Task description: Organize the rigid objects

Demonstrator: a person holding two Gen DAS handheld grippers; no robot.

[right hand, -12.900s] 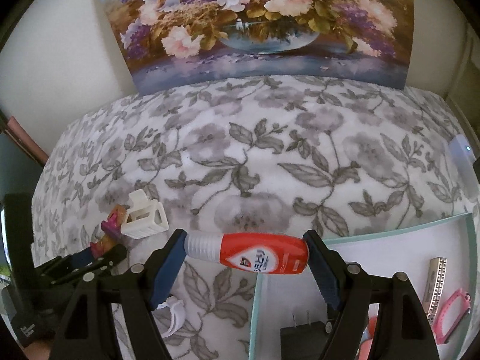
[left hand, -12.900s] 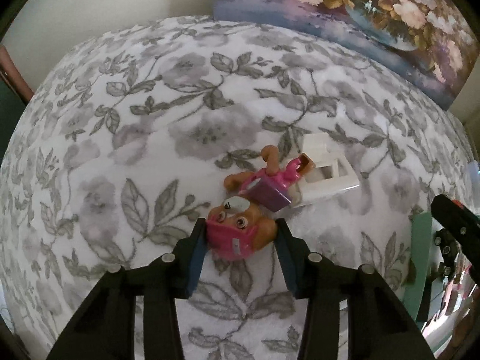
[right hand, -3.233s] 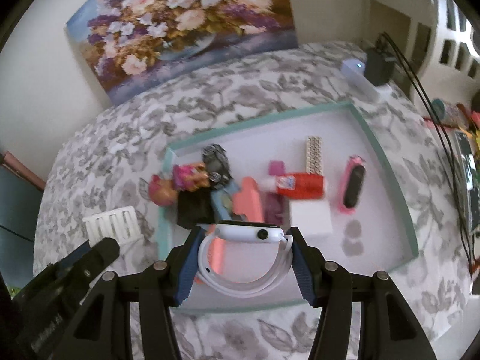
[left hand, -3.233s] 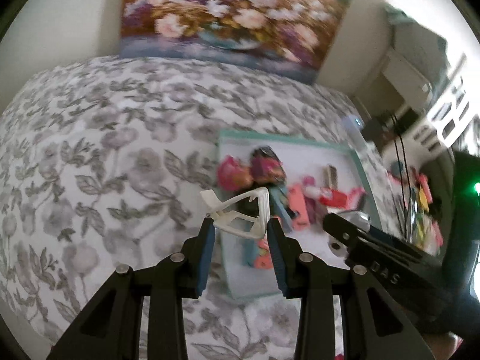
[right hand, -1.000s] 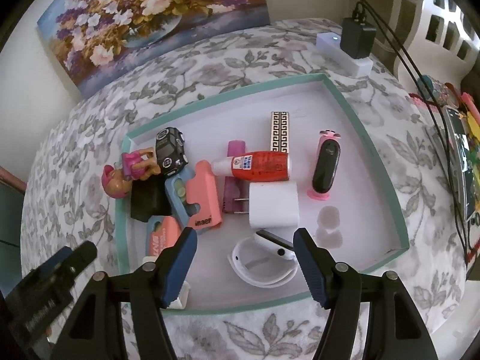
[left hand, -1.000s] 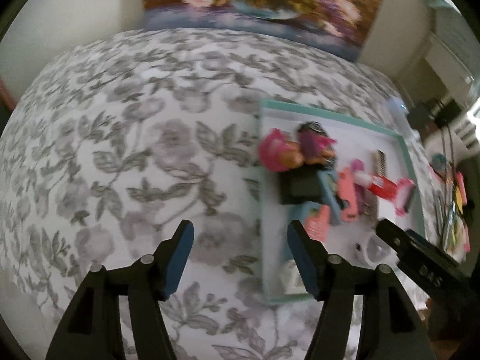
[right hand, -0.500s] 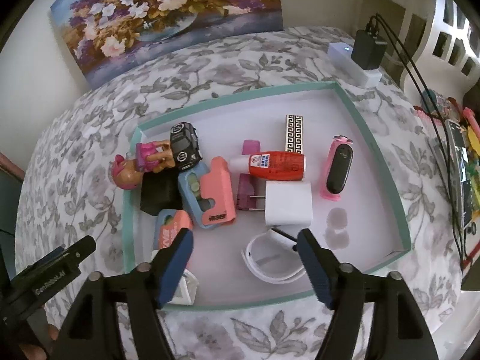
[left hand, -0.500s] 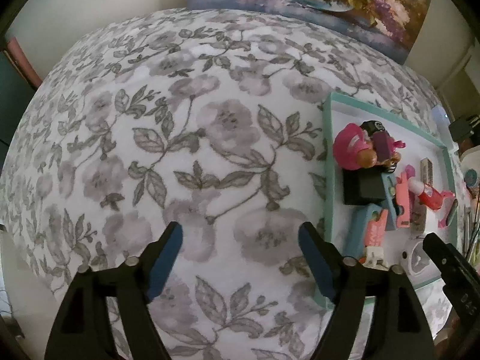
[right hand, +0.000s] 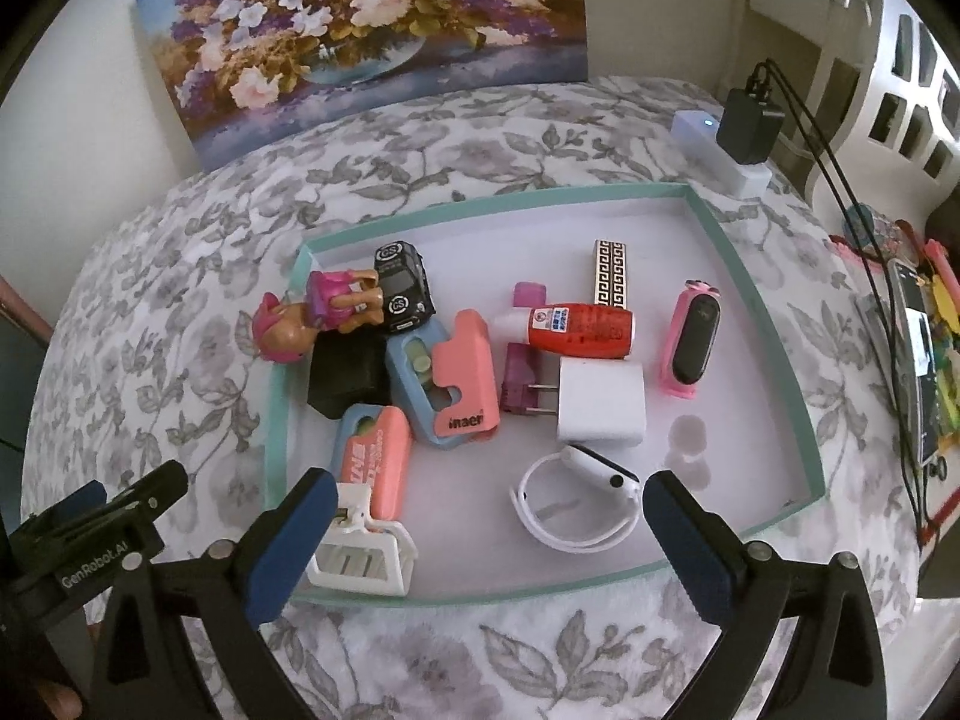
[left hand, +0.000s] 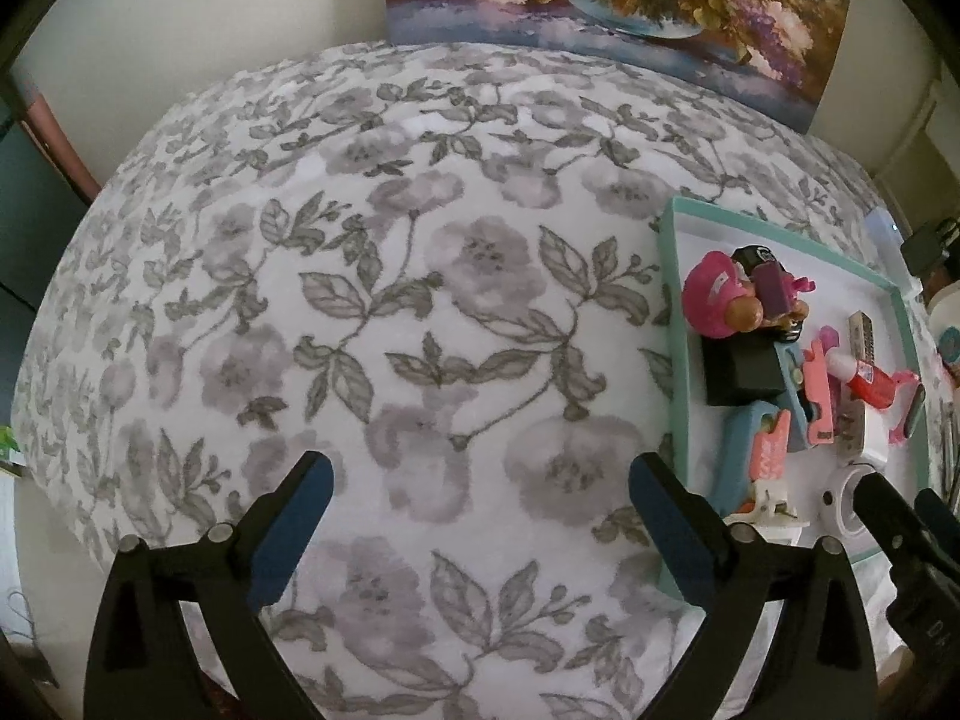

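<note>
A teal-rimmed white tray (right hand: 759, 294) lies on the floral bedspread and holds several small objects: a pink dog toy (right hand: 288, 324), a black toy car (right hand: 401, 287), a red bottle (right hand: 585, 330), a white charger (right hand: 600, 402), a white smartwatch (right hand: 576, 507) and a white hair clip (right hand: 363, 561). My right gripper (right hand: 483, 522) is open and empty above the tray's near edge. My left gripper (left hand: 480, 510) is open and empty over bare bedspread, left of the tray (left hand: 669, 324).
A flower painting (right hand: 360, 18) leans on the wall behind the bed. A white power strip with a black adapter (right hand: 741, 132) sits at the far right corner. A phone and cables (right hand: 915, 360) lie off the bed's right side.
Both grippers have let go of their items: the hair clip and the smartwatch now lie in the tray. The left gripper has swung left over bare bedspread; the right has pulled back slightly.
</note>
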